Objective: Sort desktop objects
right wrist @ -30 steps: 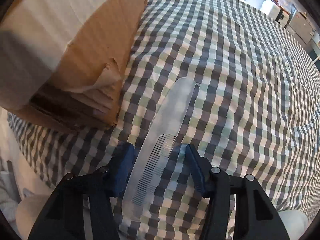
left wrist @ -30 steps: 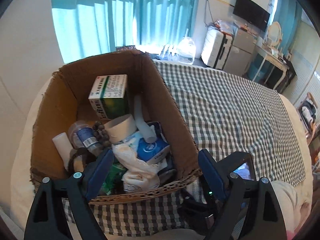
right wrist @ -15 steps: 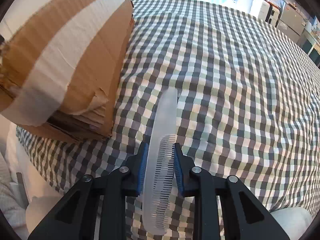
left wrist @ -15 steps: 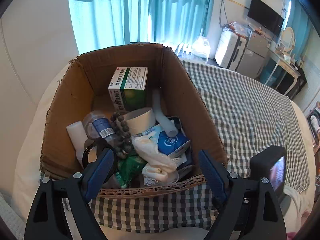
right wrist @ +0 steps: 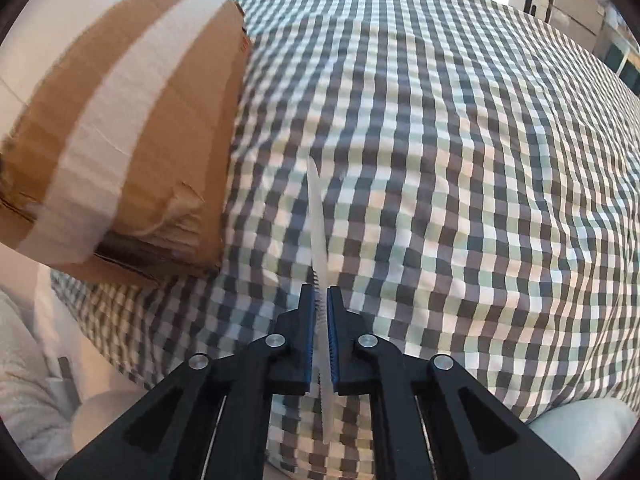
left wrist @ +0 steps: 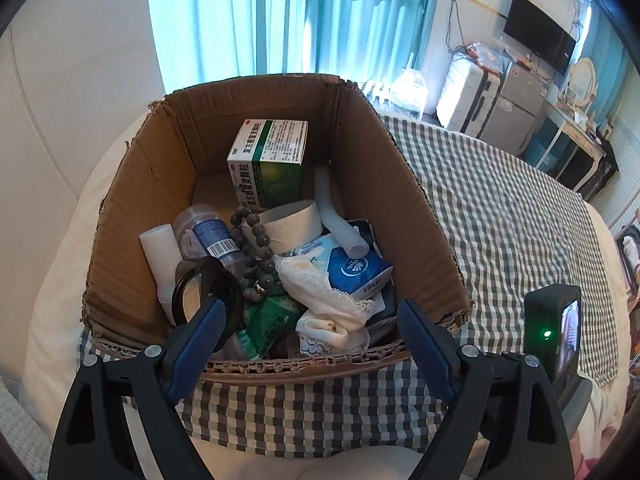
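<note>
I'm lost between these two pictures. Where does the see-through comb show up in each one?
Left wrist view: the comb is not in it; the open left tongs hang over the cardboard box.
Right wrist view: the comb stands edge-on at bottom centre, pinched in the right tongs, pointing up the picture.
Shared landmark: the cardboard box on the checked cloth; in the right wrist view it sits upper left.

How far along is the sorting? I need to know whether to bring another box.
Done: the cardboard box already holds a green medicine carton, bead bracelet, tissue pack and other small items. In hand: the right gripper is shut on a translucent comb, edge-on above the checked cloth. Left: dropping the comb into the box. The left gripper is open and empty over the box.
</note>
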### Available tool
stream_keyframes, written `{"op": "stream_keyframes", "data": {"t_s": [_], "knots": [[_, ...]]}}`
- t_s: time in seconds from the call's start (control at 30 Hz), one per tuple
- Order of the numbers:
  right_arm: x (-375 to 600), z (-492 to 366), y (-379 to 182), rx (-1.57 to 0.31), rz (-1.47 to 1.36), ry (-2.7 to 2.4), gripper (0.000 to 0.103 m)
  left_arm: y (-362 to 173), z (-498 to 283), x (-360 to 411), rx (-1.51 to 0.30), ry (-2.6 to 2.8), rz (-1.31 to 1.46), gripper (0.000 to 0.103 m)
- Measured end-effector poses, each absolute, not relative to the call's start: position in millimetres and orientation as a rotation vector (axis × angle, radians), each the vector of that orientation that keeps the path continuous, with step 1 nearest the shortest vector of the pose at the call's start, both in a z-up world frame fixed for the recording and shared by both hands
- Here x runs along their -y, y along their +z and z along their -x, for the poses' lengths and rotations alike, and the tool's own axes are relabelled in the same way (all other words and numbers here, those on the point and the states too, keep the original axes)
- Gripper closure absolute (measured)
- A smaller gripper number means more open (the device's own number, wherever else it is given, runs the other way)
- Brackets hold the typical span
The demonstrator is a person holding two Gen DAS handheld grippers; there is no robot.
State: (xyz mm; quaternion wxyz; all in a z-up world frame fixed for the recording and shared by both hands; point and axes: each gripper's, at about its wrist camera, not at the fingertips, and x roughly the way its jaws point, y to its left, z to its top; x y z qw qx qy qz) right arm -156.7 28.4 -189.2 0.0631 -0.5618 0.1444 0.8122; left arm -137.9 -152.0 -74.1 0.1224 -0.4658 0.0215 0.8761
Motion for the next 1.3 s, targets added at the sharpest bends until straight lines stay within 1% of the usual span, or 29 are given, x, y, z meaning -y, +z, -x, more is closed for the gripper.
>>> {"op": "stream_keyframes", "data": {"t_s": [0.03,0.07,0.1,0.2,0.33,0.37,0.4,0.47,0.7,0.77,0.87,0.97,1.03,1.13,1.23,1.3], "knots": [[-27,158,-192,-0.424,1.708,2.447,0.085,-74,138,153,-0.055,2.555,1.362,0.011],[-26,159,-195,-0.421,1.723,2.438,0.071,-75,139,153,-0.052,2.554,1.363,0.011],[-24,160,-198,-0.418,1.736,2.429,0.065,-75,139,153,-0.054,2.555,1.363,0.011],[-21,161,-201,-0.399,1.743,2.429,0.065,-75,139,153,-0.062,2.554,1.360,0.010],[-23,164,-207,-0.420,1.760,2.431,0.065,-76,139,154,-0.050,2.553,1.363,0.009],[-23,163,-210,-0.413,1.766,2.431,0.068,-76,139,154,-0.045,2.551,1.363,0.009],[-23,164,-211,-0.394,1.765,2.431,0.075,-76,139,154,-0.040,2.550,1.363,0.009],[-23,164,-210,-0.385,1.756,2.437,0.076,-77,138,155,-0.031,2.548,1.365,0.009],[-34,157,-191,-0.547,1.686,2.501,0.076,-76,138,159,-0.024,2.547,1.365,0.009],[-36,156,-179,-0.574,1.655,2.524,0.076,-76,138,160,-0.028,2.549,1.366,0.009],[-23,145,-153,-0.540,1.575,2.574,0.076,-75,138,162,-0.038,2.553,1.364,0.009],[-23,139,-120,-0.560,1.501,2.637,0.076,-72,139,165,-0.055,2.579,1.358,0.009],[-17,141,-95,-0.540,1.453,2.688,0.076,-68,140,170,-0.084,2.617,1.352,0.009],[-4,157,-65,-0.536,1.400,2.782,0.076,-62,143,180,-0.091,2.664,1.341,0.009],[20,191,-40,-0.525,1.369,2.877,0.076,-55,144,189,-0.121,2.724,1.325,0.009],[29,204,-24,-0.499,1.339,2.918,0.075,-51,145,194,-0.130,2.742,1.314,0.008]]}}
